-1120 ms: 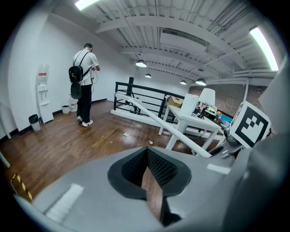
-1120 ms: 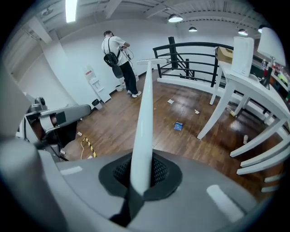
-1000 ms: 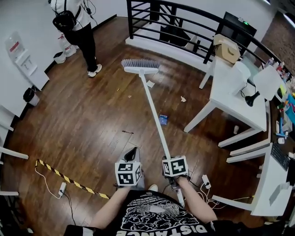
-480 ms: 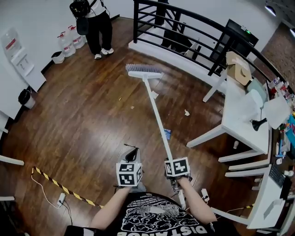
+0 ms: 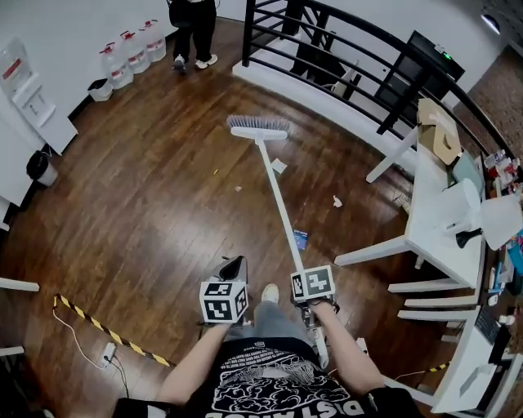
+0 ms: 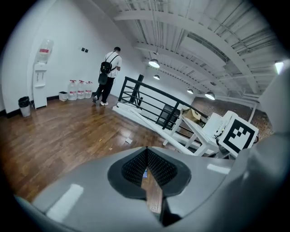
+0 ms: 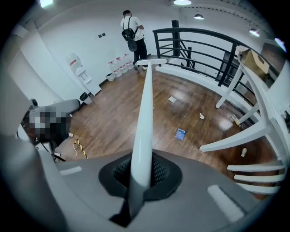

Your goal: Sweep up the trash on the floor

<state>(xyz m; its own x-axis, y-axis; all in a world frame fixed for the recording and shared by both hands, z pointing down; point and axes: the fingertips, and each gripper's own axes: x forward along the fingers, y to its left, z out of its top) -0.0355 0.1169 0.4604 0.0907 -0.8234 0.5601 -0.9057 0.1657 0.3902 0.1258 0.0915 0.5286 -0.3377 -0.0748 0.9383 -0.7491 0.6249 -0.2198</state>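
Note:
My right gripper [image 5: 306,282] is shut on the white handle [image 5: 278,204] of a broom, low on the handle and near my body. The grey bristle head [image 5: 259,126] rests on the wooden floor far ahead. In the right gripper view the handle [image 7: 146,104] runs straight out from between the jaws of that gripper [image 7: 142,170]. Trash lies right of the handle: a white paper scrap [image 5: 279,166], a crumpled bit [image 5: 337,201] and a blue packet [image 5: 301,238]. Small crumbs [image 5: 238,188] lie to its left. My left gripper [image 5: 233,265] hangs beside the right one, shut and holding nothing [image 6: 146,152].
White tables [image 5: 433,220] stand at the right and a black railing [image 5: 343,49] runs across the back. A person [image 5: 192,24] stands by water bottles [image 5: 131,53] at the far wall. Yellow-black tape with a cable [image 5: 106,335] lies at my near left, and a bin [image 5: 38,167] at the left wall.
The whole view has shifted towards the railing while broom and grippers keep their pose. The person at the back has walked away towards the far wall.

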